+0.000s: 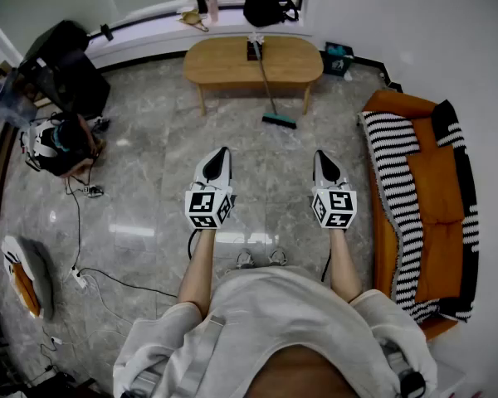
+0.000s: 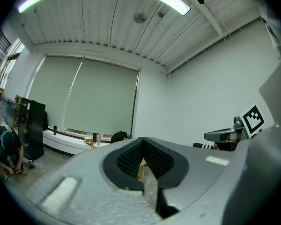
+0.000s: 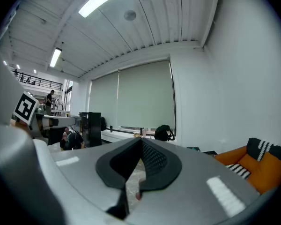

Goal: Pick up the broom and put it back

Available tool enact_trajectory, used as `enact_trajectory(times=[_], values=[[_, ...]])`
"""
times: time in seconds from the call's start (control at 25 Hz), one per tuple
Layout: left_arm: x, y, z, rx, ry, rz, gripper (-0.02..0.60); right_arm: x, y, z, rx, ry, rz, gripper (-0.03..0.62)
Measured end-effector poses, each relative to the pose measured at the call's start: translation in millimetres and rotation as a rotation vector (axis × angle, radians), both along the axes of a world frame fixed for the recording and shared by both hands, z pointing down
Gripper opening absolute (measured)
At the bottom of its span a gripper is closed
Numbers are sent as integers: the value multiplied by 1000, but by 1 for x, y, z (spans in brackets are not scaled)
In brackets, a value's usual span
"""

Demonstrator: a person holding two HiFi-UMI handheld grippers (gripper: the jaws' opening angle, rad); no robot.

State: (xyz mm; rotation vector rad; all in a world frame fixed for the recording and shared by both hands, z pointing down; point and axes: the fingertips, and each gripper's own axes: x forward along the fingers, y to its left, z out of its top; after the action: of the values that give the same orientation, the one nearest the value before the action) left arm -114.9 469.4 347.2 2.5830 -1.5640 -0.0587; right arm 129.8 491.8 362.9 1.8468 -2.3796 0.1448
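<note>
The broom (image 1: 268, 85) leans upright against the front of the wooden table (image 1: 224, 63), its teal head (image 1: 280, 121) on the marble floor. Both grippers are held side by side at waist height, pointing level toward the table and well short of the broom. My left gripper (image 1: 222, 152) is shut with nothing in it; in the left gripper view its black pads (image 2: 131, 159) meet at the tip (image 2: 142, 141). My right gripper (image 1: 322, 157) is also shut and empty, its jaws together (image 3: 141, 142) in the right gripper view.
An orange sofa (image 1: 436, 181) with a striped blanket runs along the right wall. A black cabinet (image 1: 66, 69) and a crouching person (image 1: 62, 143) are at the left. Cables (image 1: 95, 276) trail over the floor at left. A black bag (image 1: 270, 5) sits on the window ledge.
</note>
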Motion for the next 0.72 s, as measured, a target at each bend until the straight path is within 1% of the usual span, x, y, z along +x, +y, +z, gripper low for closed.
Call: enact_trajectory(times=[0.4,0.72], values=[[6,-1,3,-3,2,-5,5,5,-2,0,18,-19,-5,2],[20,-4,1,-6,1,-18,5,15,-4,0,29,22,-26,3]])
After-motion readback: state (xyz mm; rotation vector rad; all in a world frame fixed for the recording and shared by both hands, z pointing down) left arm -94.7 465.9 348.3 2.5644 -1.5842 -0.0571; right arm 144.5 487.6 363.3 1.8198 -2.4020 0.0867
